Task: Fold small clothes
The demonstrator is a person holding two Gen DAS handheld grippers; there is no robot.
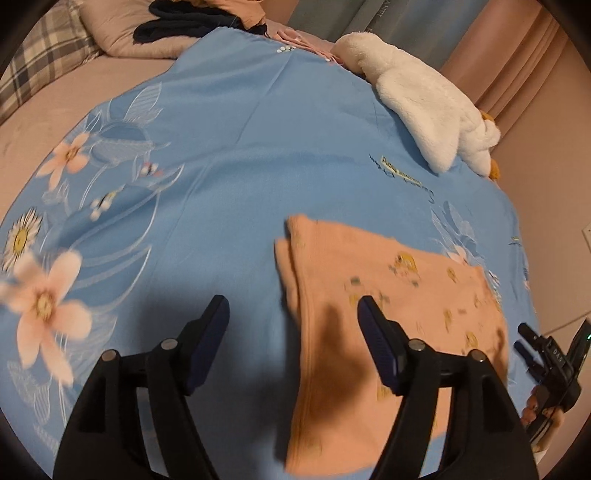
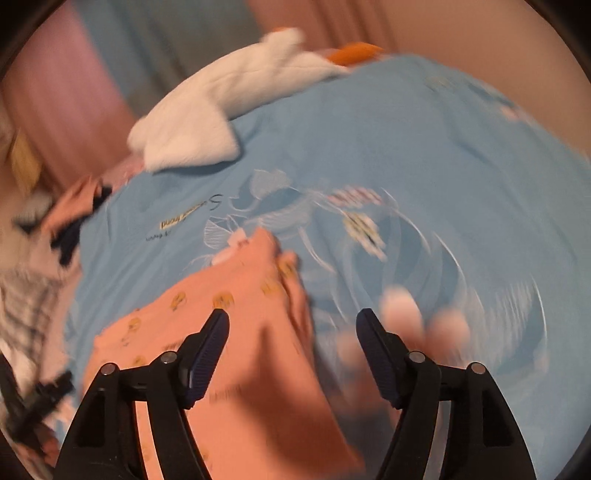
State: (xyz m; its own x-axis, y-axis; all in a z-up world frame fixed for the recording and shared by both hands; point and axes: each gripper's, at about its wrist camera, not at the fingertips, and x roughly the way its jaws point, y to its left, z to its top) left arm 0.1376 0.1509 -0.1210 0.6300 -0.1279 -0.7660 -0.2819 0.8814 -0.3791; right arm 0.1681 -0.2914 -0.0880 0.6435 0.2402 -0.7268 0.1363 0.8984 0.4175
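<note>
A small peach garment with little yellow prints lies folded flat on the blue floral sheet. My left gripper is open and empty, hovering over the garment's left edge. The right gripper shows at the far right of the left wrist view, beside the garment's right edge. In the right wrist view the garment lies below and left, and my right gripper is open and empty above its right edge. That view is blurred.
A white plush toy lies at the sheet's far right; it also shows in the right wrist view. Dark clothes and a beige pillow sit at the far end. A plaid cushion is far left. Pink curtains hang beyond.
</note>
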